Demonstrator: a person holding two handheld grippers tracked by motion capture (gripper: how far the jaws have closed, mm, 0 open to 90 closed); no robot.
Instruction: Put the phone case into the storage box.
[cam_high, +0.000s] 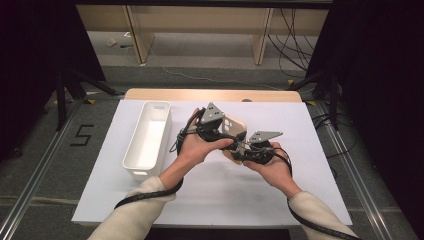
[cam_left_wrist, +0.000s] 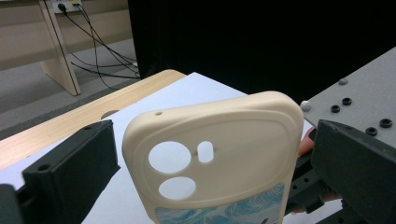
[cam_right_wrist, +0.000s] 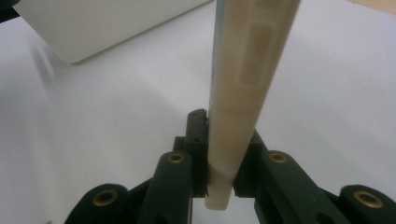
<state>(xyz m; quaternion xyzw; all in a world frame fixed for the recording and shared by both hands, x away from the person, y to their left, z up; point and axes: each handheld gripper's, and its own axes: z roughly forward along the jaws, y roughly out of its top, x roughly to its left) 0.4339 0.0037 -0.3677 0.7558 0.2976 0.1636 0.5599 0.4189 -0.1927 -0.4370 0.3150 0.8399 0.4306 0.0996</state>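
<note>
One cream phone case (cam_left_wrist: 219, 154), edge-on, upright in right tongs (cam_right_wrist: 219, 161), camera holes upward.

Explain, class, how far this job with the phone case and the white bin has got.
Done: the phone case is lifted off the table. In hand: the right gripper is clamped on its thin edge, while the left gripper has its jaws either side of the case, seemingly without pressing. Left: if it is meant for the white bin, which looks empty, that has not been done.
</note>
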